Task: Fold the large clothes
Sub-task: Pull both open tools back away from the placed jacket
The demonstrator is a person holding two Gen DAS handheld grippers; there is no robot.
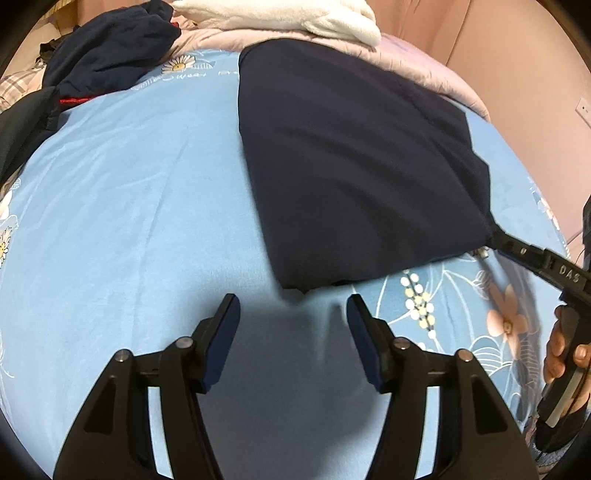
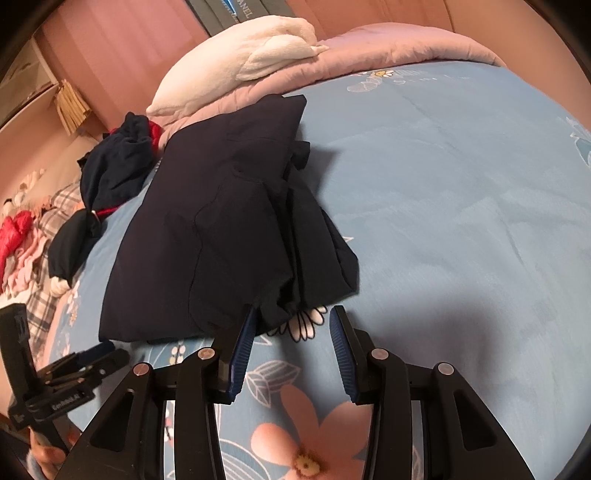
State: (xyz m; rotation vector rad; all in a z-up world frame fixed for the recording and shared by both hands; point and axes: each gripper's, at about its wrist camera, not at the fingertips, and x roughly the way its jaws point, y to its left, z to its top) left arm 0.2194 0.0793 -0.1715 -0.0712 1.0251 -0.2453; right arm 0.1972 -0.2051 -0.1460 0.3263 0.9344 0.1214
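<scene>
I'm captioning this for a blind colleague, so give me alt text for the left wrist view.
A folded dark navy garment lies on a blue floral bedsheet, with the open left tool just short of its near edge, holding nothing. The right tool reaches in at the garment's right corner. A crumpled dark pile and a white blanket lie farther back.

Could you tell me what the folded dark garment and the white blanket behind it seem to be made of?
Garment: probably a smooth matte woven fabric, navy, with soft creases and no sheen. Blanket: likely plush fleece, given its fuzzy, thick, rounded folds.
</scene>
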